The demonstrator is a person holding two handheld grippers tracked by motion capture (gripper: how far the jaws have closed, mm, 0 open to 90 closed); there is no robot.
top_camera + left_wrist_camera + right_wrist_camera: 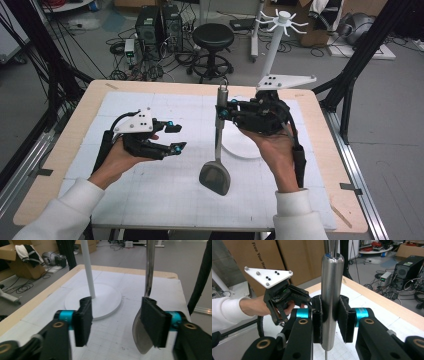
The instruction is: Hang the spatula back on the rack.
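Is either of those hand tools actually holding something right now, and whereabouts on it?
The right tool grips a metal spatula by its round steel handle, blade hanging down. The left tool is open and holds nothing.

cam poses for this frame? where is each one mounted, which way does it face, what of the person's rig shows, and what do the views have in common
High view: above the person's side, facing forward and down on the table; both sleeves, the left gripper, the right gripper.
Left gripper view: on the left gripper, facing the white stand past its open jaws.
Right gripper view: on the right gripper, jaws clamping the handle, facing the left hand.
Shared: the metal spatula appears in all three.
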